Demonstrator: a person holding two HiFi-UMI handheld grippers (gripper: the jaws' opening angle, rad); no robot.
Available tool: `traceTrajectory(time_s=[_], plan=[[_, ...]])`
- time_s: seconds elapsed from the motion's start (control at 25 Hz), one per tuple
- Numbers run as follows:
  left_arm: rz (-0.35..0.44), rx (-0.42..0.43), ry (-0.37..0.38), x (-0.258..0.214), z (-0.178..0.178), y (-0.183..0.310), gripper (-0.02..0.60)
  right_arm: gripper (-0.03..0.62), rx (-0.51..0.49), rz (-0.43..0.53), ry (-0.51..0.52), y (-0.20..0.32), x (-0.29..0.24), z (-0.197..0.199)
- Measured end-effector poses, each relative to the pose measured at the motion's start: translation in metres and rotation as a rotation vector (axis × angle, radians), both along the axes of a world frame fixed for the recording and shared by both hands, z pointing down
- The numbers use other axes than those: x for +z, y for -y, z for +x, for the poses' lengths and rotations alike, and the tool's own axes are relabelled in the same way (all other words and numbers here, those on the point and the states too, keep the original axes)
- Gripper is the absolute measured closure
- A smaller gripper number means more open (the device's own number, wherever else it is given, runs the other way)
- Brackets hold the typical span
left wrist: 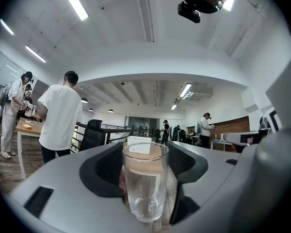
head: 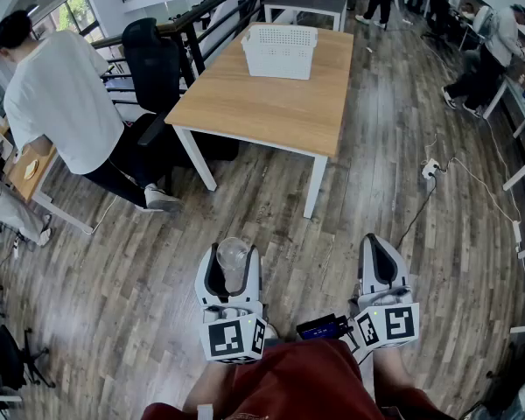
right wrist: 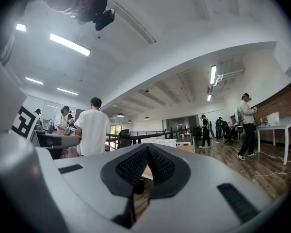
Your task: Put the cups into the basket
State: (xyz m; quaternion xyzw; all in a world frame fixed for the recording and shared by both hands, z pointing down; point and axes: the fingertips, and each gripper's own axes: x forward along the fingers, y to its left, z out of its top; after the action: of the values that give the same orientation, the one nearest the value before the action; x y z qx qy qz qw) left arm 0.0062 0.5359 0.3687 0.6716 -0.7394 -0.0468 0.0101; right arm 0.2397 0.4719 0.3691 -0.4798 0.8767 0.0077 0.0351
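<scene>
- One glass cup (head: pixel 233 254) was in play: a clear, straight-walled tumbler standing upright between the jaws of the left gripper (head: pixel 234 268)
- Those jaws stood fairly wide and pressed on the cup's wall from either side
- Seen along the left gripper (left wrist: pixel 145 165), the glass cup (left wrist: pixel 145 183) looked empty, with the pads on its lower half and its rim free above them
- The right gripper (head: pixel 378 245) hung level beside the left, its jaws brought together on nothing
- Both grippers were out over the wooden floor (head: pixel 271 226), well apart from the desk (head: pixel 271 103)
- A white basket (head: pixel 280 52) sat toward the desk's far end
- No other cup could be made out on the desk or the floor
- By its look the cup would handle as light and rigid, but slick and breakable, so its hard smooth wall could slide in the pads if it were tipped or jolted
- The surest hold was probably across its width at the lower to middle wall, firm without squeezing hard, with the cup kept upright
- It likely needed lowering over the basket's rim and setting on the bottom, not dropping
</scene>
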Motion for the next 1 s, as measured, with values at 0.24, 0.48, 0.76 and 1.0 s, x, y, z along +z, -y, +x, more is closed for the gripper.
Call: traceTrajectory(time_s=[0.24,0.48,0.76,1.0], plan=[[-0.002,0.004,-0.007,-0.002,0.004,-0.001,0.296,0.583,0.003,-0.004,0.008,-0.001,-0.001,0.005],[0.003,0.002,-0.010,0.000,0.012,0.000,0.296,0.583,0.005,-0.002,0.015,0.000,0.001,0.016],[-0.002,-0.009,-0.007,-0.001,0.024,0.007,0.296,0.583,0.007,-0.015,0.041,0.010,0.002,0.032],[-0.011,-0.024,-0.006,0.000,0.039,0.014,0.296,0.582,0.000,-0.035,0.064,0.021,0.010,0.049]])
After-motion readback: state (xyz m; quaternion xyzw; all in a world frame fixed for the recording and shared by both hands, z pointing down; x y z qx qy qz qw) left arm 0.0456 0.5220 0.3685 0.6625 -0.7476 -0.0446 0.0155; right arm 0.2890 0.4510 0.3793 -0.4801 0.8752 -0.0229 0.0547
